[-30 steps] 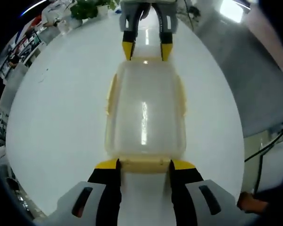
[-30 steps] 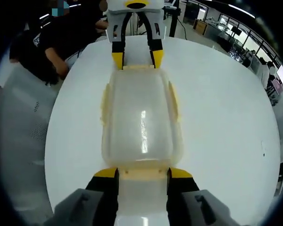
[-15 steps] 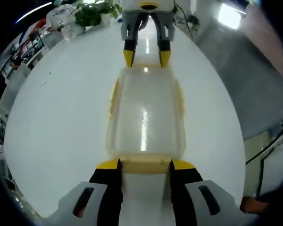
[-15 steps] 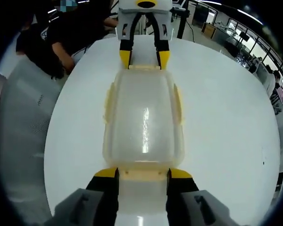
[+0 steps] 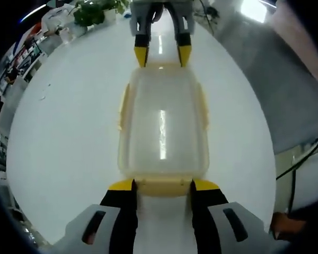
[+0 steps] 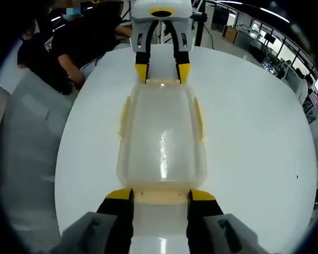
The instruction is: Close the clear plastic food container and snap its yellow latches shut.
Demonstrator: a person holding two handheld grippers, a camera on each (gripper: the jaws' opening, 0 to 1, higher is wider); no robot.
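The clear plastic food container (image 5: 163,121) lies lengthwise on the white round table (image 5: 63,132) with its lid on. Pale yellow latches (image 5: 123,106) run along its long sides. My left gripper (image 5: 163,185) is open, its yellow-tipped jaws flanking the near end latch (image 5: 163,191). At the far end my right gripper (image 5: 162,55) is open too, its tips at the container's edge. In the right gripper view the container (image 6: 161,137) runs from my right gripper (image 6: 160,194), whose jaws flank an end latch (image 6: 161,198), up to the left gripper (image 6: 162,73).
The table's edge (image 6: 61,174) curves close on both sides of the container. A person in dark clothes (image 6: 69,47) sits at the far left side. A green plant (image 5: 95,10) stands past the table, and a black cable (image 5: 302,164) hangs over grey floor.
Both views have shifted slightly with the hands. Each gripper still sits open at its own end of the container, and the container has not visibly moved.
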